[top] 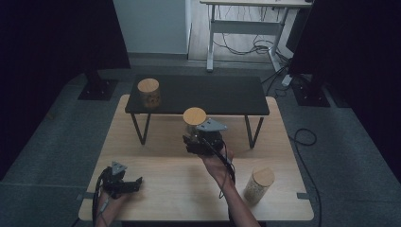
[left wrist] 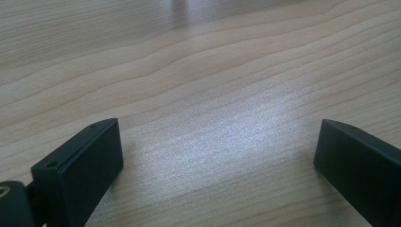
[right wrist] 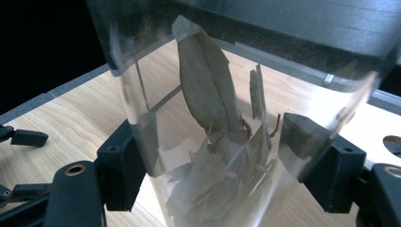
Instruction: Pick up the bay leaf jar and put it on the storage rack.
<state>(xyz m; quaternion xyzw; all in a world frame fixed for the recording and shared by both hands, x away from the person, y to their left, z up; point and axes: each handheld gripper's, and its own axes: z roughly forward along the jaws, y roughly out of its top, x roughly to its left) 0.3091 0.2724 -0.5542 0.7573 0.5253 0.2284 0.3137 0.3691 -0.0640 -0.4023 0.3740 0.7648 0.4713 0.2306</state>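
Right gripper (right wrist: 208,161) clamps the clear jar (right wrist: 222,142) of dried leaves — left gripper (left wrist: 215,156) gapes wide, holding nothing.

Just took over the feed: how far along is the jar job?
One wood-lidded jar already stands on the black shelf. The right gripper is shut on a clear jar of dried leaves, held before the shelf. A third jar waits on the table. The left gripper rests open.

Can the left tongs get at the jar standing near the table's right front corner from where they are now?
Probably not without a long reach. The left tongs rest open at the table's left front, and the right forearm lies between them and that jar. The right tongs are shut on another jar.
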